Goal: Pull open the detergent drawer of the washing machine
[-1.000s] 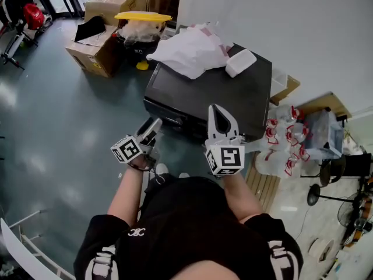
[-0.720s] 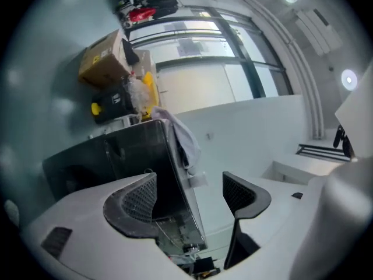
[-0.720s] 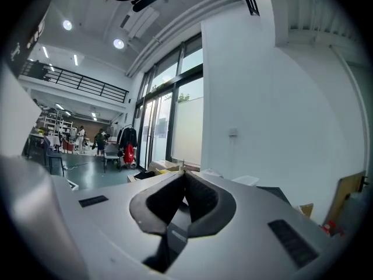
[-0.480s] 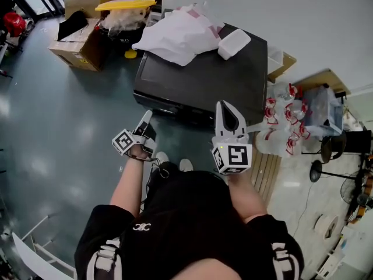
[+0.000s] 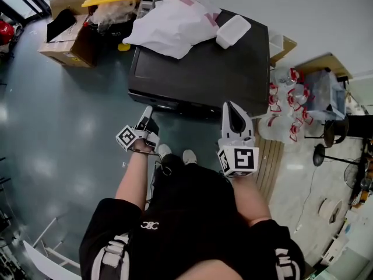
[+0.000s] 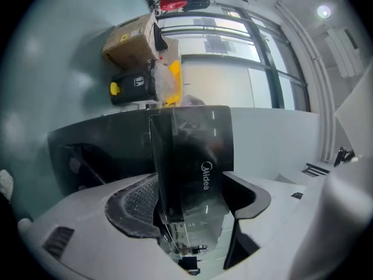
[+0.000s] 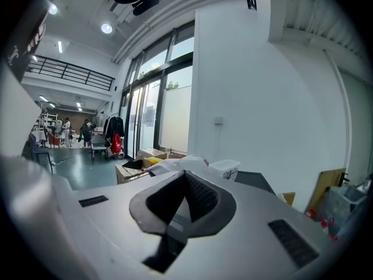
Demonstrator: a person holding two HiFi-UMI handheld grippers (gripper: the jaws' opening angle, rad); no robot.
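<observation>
Left tool (image 6: 193, 198) is what I check first. Its own view shows both jaws closed onto the glossy black front of the detergent drawer (image 6: 192, 150), with one jaw's ribbed pad pressed to the panel's left side and the other jaw against its right. That front carries the word Midea and stands proud of the dark face of the washing machine (image 5: 215, 77) behind it. I can see a clear plastic part below the panel, deep between the jaws. From the head view I place this tool low at the left end of the machine's front edge, with its marker cube toward the person.

Right tool (image 7: 184, 198) has its jaws together with nothing between them. I see it near the right end of the front edge, apart from the machine. Its view looks across the machine's top toward the white wall (image 7: 262, 98).

On the machine's top, a crumpled white plastic bag (image 5: 169, 22) covers the back left corner. A white lidded tub (image 5: 233, 32) sits beside it, toward the back edge. On the grey floor (image 5: 58, 121), an open cardboard box (image 5: 67, 39) stands off the machine's back left corner. Clear bags with red print (image 5: 288, 121) are heaped by its right side. The person's shoes (image 5: 175, 154) are just short of the front edge.
</observation>
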